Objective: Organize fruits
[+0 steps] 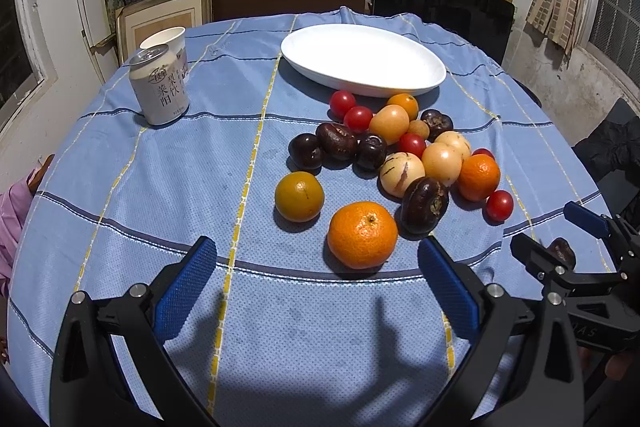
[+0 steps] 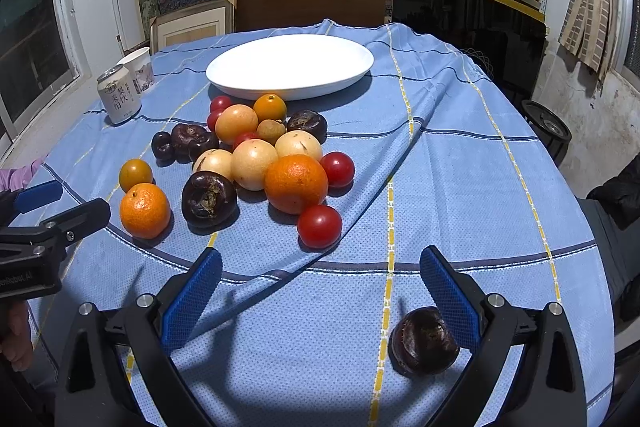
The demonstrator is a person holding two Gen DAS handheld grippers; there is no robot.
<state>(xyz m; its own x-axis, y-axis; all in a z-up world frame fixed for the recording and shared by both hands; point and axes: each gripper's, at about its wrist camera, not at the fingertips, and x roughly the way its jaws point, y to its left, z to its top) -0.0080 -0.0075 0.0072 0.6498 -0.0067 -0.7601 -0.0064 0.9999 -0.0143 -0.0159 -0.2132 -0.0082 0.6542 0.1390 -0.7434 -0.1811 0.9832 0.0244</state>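
Note:
A pile of fruit lies on the blue tablecloth in front of an empty white oval plate (image 1: 362,59) (image 2: 290,65): several cherry tomatoes, dark water chestnuts, pale yellow round fruits and oranges. My left gripper (image 1: 316,255) is open, just short of a tangerine (image 1: 362,235) (image 2: 145,210); a greenish orange (image 1: 299,196) sits behind it to the left. My right gripper (image 2: 320,267) is open too, low over the cloth. A lone dark water chestnut (image 2: 424,341) (image 1: 562,253) lies against the inside of its right finger (image 2: 450,299). A cherry tomato (image 2: 319,225) lies just ahead.
A drink can (image 1: 160,85) (image 2: 119,99) and a paper cup (image 1: 166,37) (image 2: 138,67) stand at the far left of the table. A fold runs across the cloth (image 2: 380,179) right of the pile. Shelves, a dark screen (image 1: 442,7) and a chair back stand behind the table.

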